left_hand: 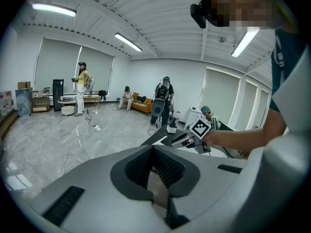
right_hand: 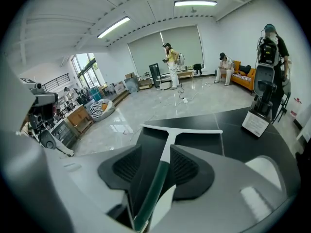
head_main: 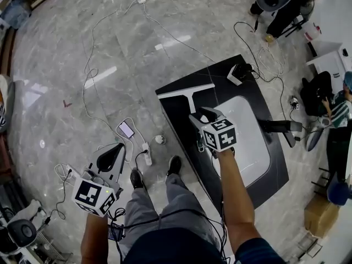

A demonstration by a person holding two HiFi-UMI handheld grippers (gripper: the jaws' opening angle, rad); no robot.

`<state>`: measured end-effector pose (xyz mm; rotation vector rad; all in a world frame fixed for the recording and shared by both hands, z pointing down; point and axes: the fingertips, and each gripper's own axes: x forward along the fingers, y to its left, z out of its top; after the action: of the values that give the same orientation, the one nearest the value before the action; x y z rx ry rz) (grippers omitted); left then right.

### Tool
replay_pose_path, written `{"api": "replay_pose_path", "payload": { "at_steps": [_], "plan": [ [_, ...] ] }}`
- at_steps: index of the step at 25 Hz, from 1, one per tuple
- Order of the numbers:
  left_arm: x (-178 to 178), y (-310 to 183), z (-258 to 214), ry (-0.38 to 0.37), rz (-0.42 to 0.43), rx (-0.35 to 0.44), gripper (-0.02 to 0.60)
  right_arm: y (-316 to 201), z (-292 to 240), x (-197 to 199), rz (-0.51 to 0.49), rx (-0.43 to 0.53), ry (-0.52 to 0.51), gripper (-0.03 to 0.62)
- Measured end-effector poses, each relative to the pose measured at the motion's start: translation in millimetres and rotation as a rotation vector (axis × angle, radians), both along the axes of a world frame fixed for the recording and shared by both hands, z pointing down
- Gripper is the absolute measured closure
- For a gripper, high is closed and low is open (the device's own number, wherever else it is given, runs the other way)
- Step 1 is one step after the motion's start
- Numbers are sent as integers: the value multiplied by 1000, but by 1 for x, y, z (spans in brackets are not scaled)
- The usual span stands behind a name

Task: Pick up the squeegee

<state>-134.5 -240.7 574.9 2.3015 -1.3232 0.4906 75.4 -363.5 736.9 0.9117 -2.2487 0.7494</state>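
The pickup is set up but not made, as far as one can judge: the squeegee (head_main: 190,95) lies flat on the dark bench (head_main: 175,117), its white blade across the far end near the bench's edge and its handle running back toward the person. The right gripper (head_main: 202,115) is down over that handle. In the right gripper view the green part of the handle passes between the fingers (right_hand: 187,166), which stand apart on either side of it. The handle sits nearer the right-hand pad, with a visible gap on the other side, so nothing is clamped. The left gripper (head_main: 116,150) hangs off to the side over the floor, well apart from the bench. In the left gripper view its fingers (left_hand: 138,166) meet at the tips with nothing between them, and it appears to have no part in the grasp. What seems left is the whole of the actual pickup: closing the right fingers on the handle and raising the squeegee clear of the bench, keeping the long blade level
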Motion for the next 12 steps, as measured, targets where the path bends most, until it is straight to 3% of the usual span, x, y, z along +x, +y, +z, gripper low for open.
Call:
{"api": "replay_pose_path", "payload": {
  "at_steps": [12],
  "plan": [
    [-8, 1, 27, 6, -23, -37, 575, -7, 41, -4, 15, -36, 64, 381]
  ]
}}
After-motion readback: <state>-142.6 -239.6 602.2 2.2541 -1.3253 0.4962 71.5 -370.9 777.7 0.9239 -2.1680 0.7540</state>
